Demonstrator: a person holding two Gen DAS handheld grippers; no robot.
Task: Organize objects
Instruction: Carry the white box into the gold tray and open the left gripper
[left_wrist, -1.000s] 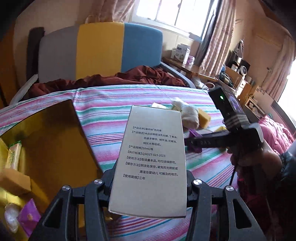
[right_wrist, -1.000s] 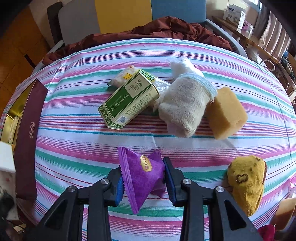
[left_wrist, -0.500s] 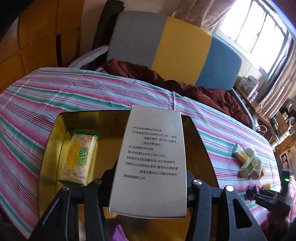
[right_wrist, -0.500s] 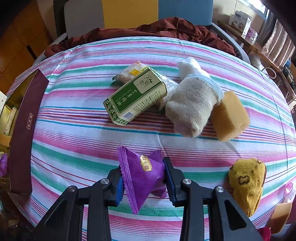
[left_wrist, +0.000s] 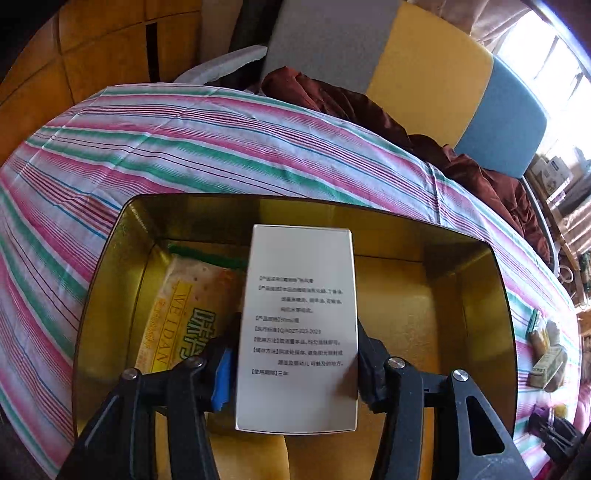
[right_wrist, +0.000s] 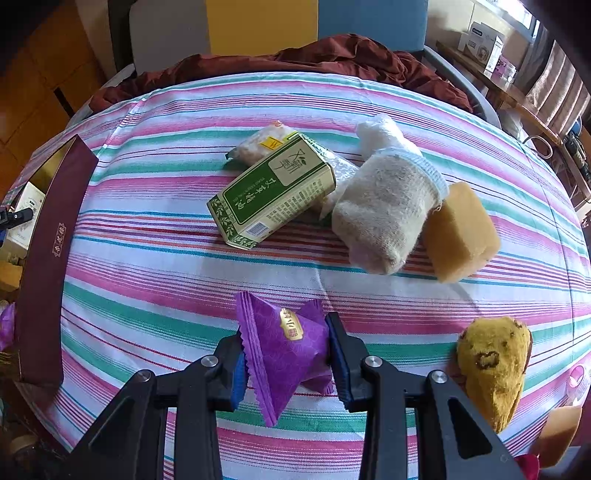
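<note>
Over the gold tin (left_wrist: 110, 280), my left tongs (left_wrist: 295, 365), just loosening, release the white box (left_wrist: 299, 325) inside, while right tongs (right_wrist: 286, 363) pinch a purple packet (right_wrist: 284, 347).

The left tool (left_wrist: 295, 365), jaws just opening, flanks a silver carton (left_wrist: 299, 328) inside the gold box (left_wrist: 472, 317).
</note>
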